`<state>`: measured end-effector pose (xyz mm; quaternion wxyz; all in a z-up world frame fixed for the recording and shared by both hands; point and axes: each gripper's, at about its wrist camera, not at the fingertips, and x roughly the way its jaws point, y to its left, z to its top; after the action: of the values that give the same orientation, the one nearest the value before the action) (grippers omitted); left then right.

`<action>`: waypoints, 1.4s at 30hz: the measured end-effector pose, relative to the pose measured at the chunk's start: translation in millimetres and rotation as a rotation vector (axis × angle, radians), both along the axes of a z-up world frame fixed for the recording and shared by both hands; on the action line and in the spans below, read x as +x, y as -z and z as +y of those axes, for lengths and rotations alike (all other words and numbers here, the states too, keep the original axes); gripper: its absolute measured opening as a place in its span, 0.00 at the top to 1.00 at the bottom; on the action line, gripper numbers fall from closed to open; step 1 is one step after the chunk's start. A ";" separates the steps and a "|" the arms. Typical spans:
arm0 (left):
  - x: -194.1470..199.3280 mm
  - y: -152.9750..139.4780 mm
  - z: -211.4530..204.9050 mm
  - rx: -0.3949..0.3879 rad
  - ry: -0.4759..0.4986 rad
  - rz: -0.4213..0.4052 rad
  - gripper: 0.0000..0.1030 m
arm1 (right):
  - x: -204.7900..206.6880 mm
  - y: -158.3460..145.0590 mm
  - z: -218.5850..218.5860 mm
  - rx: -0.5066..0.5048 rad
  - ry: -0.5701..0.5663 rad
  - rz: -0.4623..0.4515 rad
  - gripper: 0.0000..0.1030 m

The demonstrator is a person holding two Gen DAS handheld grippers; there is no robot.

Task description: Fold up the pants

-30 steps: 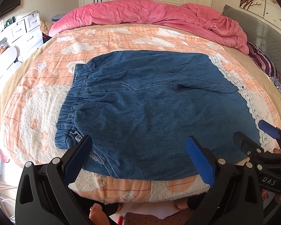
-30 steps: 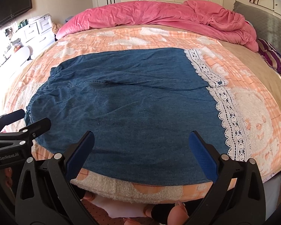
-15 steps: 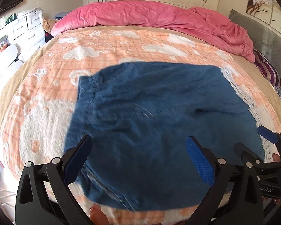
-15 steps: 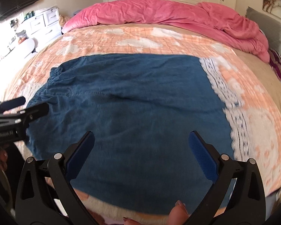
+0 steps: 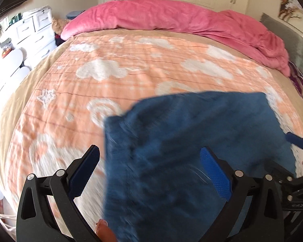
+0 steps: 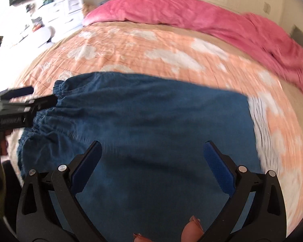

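Note:
The blue denim pants point(image 5: 192, 151) lie on the orange and white bedspread point(image 5: 111, 80), filling the lower right of the left wrist view. They also fill the lower middle of the right wrist view point(image 6: 151, 131), elastic waistband at the left, white lace hem point(image 6: 256, 125) at the right. My left gripper point(image 5: 149, 171) is open, low over the waistband end. My right gripper point(image 6: 152, 165) is open, low over the middle of the pants. Neither holds cloth. Both views are blurred by motion.
A pink duvet point(image 5: 181, 20) is heaped along the far side of the bed. White drawers point(image 5: 36, 32) stand at the left. A grey headboard point(image 5: 301, 46) and a striped pillow point(image 5: 301, 84) are at the right. White wardrobes line the back wall.
Both grippers have moved forward and down over the bed, so the pants now sit lower and nearer in both views. Both jaws stay open.

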<state>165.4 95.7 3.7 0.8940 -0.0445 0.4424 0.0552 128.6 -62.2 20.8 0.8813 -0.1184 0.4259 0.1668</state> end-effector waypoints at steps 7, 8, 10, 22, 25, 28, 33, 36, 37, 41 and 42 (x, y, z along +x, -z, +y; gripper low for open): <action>47.2 20.4 45.3 0.002 0.060 0.048 0.04 | 60.5 5.5 28.2 -0.017 -0.135 0.050 0.08; 49.4 22.2 46.8 0.003 0.073 0.039 0.04 | 65.6 6.2 30.4 -0.024 -0.147 0.049 0.08; 50.9 27.1 49.6 -0.016 0.102 0.015 0.04 | 81.7 7.7 38.1 -0.040 -0.177 0.049 0.08; 70.8 57.9 55.7 -0.066 0.190 -0.003 0.46 | 152.7 32.4 76.9 -0.113 -0.336 0.158 0.08; 69.2 55.0 53.9 -0.065 0.195 -0.025 0.67 | 162.3 40.0 91.1 -0.157 -0.401 0.171 0.08; 63.0 48.0 51.5 -0.060 0.207 -0.056 0.72 | 163.7 51.0 103.7 -0.189 -0.503 0.191 0.08; 44.6 28.8 48.0 -0.044 0.227 -0.155 0.73 | 158.4 64.3 107.7 -0.148 -0.554 0.190 0.37; 39.8 26.7 42.8 0.016 0.216 -0.167 0.73 | 136.1 54.5 98.9 -0.057 -0.594 0.137 0.69; 38.1 25.7 41.5 0.020 0.212 -0.171 0.73 | 128.7 53.0 97.1 -0.056 -0.597 0.123 0.77; 28.3 18.9 37.9 0.045 0.208 -0.205 0.73 | 102.1 36.6 82.2 0.001 -0.529 0.064 0.96; 24.9 17.7 36.3 0.062 0.211 -0.212 0.73 | 91.2 24.8 73.2 0.050 -0.501 0.030 0.96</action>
<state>190.3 132.0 -14.0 0.9375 0.0244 0.3458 -0.0304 219.8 11.0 -4.0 0.8087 -0.1958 0.3920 0.3924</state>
